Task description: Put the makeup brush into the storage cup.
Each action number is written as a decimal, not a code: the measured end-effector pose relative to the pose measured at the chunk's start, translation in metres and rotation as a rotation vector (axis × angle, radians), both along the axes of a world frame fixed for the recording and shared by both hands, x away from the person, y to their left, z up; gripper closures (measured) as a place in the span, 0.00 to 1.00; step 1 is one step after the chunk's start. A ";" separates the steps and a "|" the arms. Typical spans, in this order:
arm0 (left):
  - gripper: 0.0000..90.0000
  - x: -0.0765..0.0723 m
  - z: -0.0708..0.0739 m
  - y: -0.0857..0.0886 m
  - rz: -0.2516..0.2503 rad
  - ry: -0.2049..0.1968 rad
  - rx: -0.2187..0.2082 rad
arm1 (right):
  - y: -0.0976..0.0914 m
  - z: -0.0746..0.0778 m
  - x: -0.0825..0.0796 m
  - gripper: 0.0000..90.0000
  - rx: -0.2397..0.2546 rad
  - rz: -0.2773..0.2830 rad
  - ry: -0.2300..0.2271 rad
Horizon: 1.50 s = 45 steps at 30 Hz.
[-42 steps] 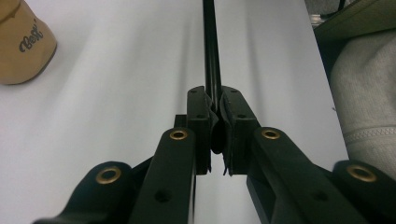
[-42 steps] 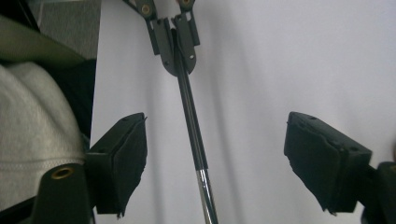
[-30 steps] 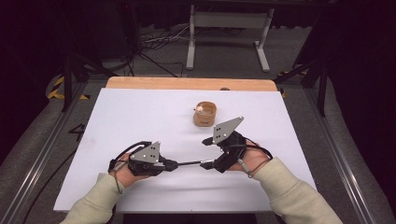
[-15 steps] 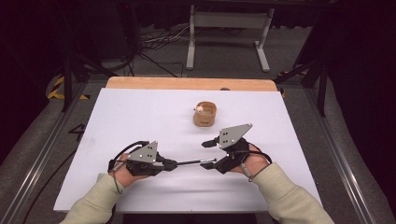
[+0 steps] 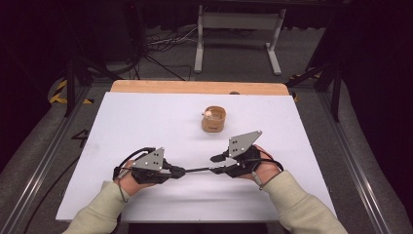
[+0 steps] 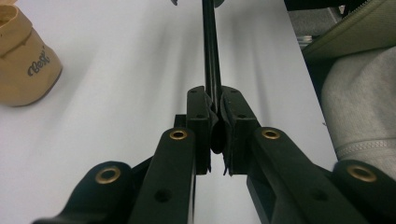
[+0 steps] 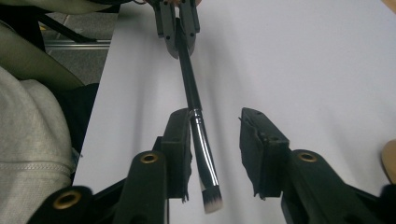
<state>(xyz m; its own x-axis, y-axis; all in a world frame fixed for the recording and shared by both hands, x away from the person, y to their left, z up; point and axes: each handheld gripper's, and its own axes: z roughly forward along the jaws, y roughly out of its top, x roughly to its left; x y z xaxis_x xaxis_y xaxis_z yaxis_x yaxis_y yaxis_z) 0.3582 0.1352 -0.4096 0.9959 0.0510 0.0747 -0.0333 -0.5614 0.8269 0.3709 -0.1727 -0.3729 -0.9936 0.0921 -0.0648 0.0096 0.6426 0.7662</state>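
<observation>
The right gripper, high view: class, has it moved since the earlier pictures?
Yes, slightly. The right gripper has slid down the picture, away from the tan pouch, and its jaws have just been closing around the makeup brush, not yet clamped.

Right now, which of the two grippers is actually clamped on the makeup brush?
The left gripper: its pads pinch the makeup brush handle. The right gripper jaws, just closing, stand apart around the bristle end.
</observation>
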 end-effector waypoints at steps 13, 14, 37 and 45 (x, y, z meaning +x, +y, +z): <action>0.93 0.000 0.001 0.003 0.002 -0.016 -0.018 | -0.001 -0.005 0.000 0.83 -0.010 0.022 0.017; 0.93 0.000 0.001 0.003 0.003 -0.018 -0.019 | -0.002 -0.005 0.000 0.86 -0.009 0.025 0.017; 0.92 0.000 -0.002 0.002 -0.007 -0.026 -0.011 | 0.000 -0.001 0.000 0.94 -0.052 0.097 0.008; 0.91 0.001 -0.002 0.002 0.002 -0.021 -0.010 | 0.002 0.003 0.000 0.94 -0.079 0.090 0.008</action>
